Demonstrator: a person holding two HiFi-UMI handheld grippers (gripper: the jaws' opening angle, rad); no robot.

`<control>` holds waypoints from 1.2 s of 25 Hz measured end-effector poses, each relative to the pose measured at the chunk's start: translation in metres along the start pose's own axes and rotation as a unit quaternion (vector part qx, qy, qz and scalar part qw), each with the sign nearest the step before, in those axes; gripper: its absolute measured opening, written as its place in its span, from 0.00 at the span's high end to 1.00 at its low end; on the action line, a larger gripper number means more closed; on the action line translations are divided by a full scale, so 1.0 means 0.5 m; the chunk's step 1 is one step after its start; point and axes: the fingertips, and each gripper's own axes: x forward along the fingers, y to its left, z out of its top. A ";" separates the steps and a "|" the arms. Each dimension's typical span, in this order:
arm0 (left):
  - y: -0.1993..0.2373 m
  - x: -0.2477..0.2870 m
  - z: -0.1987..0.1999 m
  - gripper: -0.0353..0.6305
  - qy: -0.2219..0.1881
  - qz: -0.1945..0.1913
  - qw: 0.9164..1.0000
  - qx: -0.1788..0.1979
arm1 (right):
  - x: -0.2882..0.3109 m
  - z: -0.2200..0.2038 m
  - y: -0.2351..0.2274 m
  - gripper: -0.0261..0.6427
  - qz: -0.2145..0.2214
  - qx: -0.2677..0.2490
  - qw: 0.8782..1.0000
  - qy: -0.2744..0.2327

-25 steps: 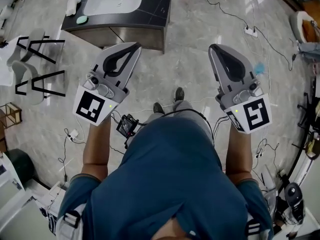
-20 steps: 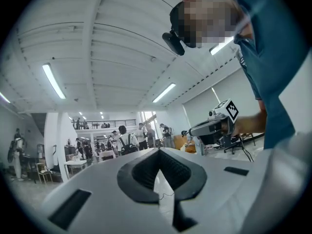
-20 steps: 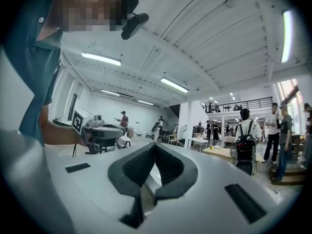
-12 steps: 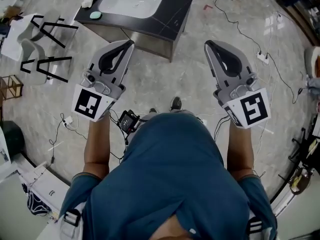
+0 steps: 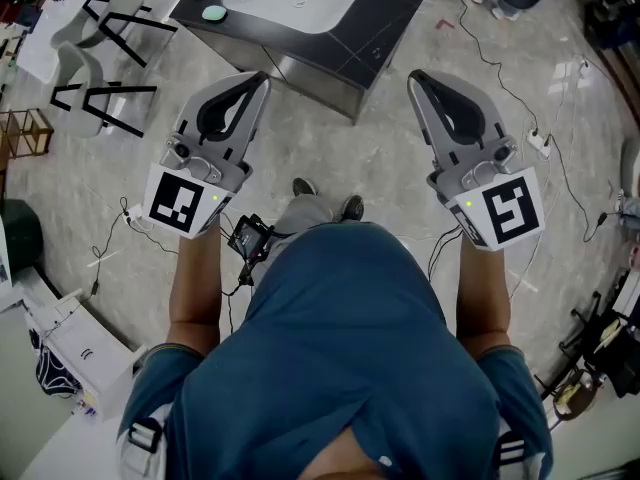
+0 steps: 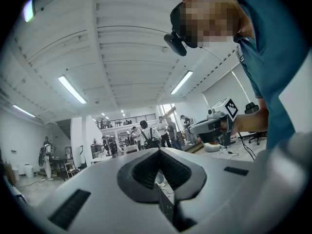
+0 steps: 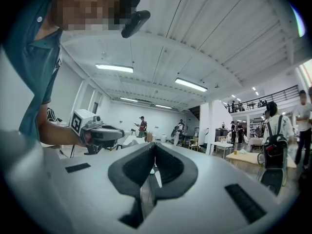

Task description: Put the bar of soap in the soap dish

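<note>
Two claws, left claw (image 5: 262, 76) and right claw (image 5: 413, 75), both pressed together and empty; step judged as approach; small green oval (image 5: 213, 12), soap or dish unclear, on sink counter (image 5: 385, 28) well ahead-left of the left claw; next: close in, spread jaws.

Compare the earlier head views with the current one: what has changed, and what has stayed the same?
The person has turned, so the sink counter has slid rightward and rotated in the head view. One leg now steps forward. Nothing was grasped or released. The left gripper and right gripper remain shut, empty and held out in front.
</note>
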 end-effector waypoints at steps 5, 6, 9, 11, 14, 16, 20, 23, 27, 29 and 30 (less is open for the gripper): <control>0.065 -0.011 -0.031 0.94 0.024 0.007 1.000 -0.004 | 0.067 -0.002 -0.004 0.94 0.000 0.004 1.000 -0.001; 0.080 -0.013 -0.029 0.94 0.019 0.006 1.000 -0.003 | 0.083 -0.001 -0.004 0.94 -0.001 0.004 1.000 -0.001; 0.135 -0.025 -0.024 0.94 0.002 0.007 1.000 -0.001 | 0.140 0.003 0.001 0.94 0.001 0.003 1.000 -0.001; 0.170 -0.033 -0.032 0.94 0.002 0.008 1.000 -0.001 | 0.176 0.007 0.005 0.94 0.001 0.001 1.000 -0.002; 0.215 -0.049 -0.040 0.94 -0.003 0.008 1.000 0.001 | 0.228 0.008 0.016 0.94 0.002 -0.002 1.000 -0.001; 0.246 -0.067 -0.057 0.94 0.009 0.012 1.000 -0.003 | 0.262 0.008 0.028 0.94 0.002 -0.003 1.000 0.000; 0.295 -0.097 -0.079 0.94 0.018 0.017 1.000 -0.008 | 0.322 0.010 0.050 0.94 0.009 -0.007 1.000 0.002; 0.317 -0.091 -0.085 0.94 0.009 0.020 1.000 -0.009 | 0.356 0.002 0.046 0.94 0.019 -0.006 1.000 0.005; 0.336 -0.075 -0.109 0.94 0.021 0.031 0.999 -0.015 | 0.394 -0.018 0.027 0.94 0.039 0.000 0.999 0.010; 0.354 -0.065 -0.123 0.94 0.027 0.039 0.999 -0.012 | 0.415 -0.027 0.013 0.94 0.048 0.004 0.999 0.006; 0.366 -0.060 -0.131 0.94 0.034 0.046 0.998 -0.009 | 0.427 -0.031 0.007 0.94 0.052 0.005 0.999 0.003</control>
